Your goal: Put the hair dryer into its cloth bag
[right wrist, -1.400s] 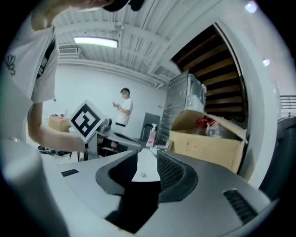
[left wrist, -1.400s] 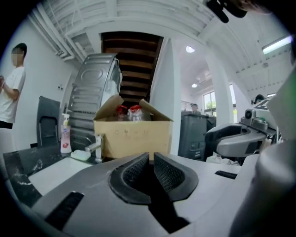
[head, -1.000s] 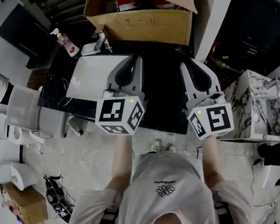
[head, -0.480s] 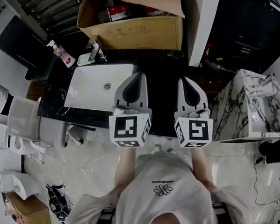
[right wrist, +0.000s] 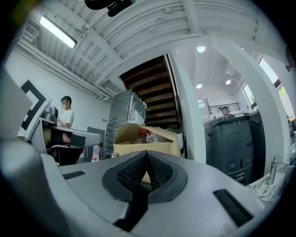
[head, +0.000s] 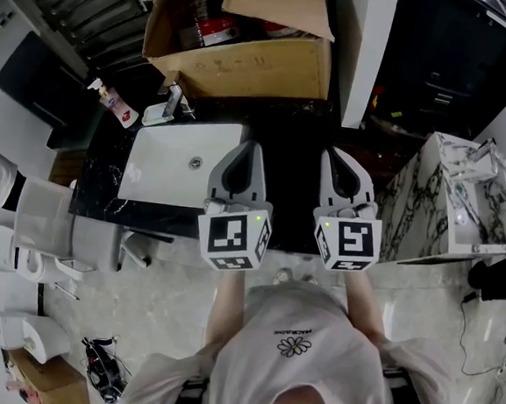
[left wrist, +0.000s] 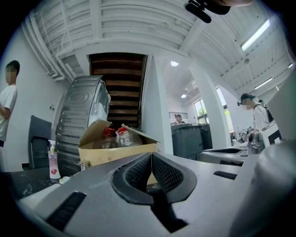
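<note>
The left gripper (left wrist: 151,156) and the right gripper (right wrist: 146,153) both have their jaws squeezed tight together, with nothing in them. We see this best in the two gripper views, where the black bumpy pads (left wrist: 166,175) meet. Both grippers point at the brown cardboard box (head: 248,63) at 12 o'clock. Only the head view shows us the black stone counter (head: 295,139) below them and the white sink bowl (head: 173,159) at 10 o'clock. Only the gripper views show the dark wooden stairs (left wrist: 118,88) behind the box. A small white soap bottle with a pink label (left wrist: 54,163) stands at 9 o'clock from the box. We cannot tell where the hair dryer or its cloth bag is.
</note>
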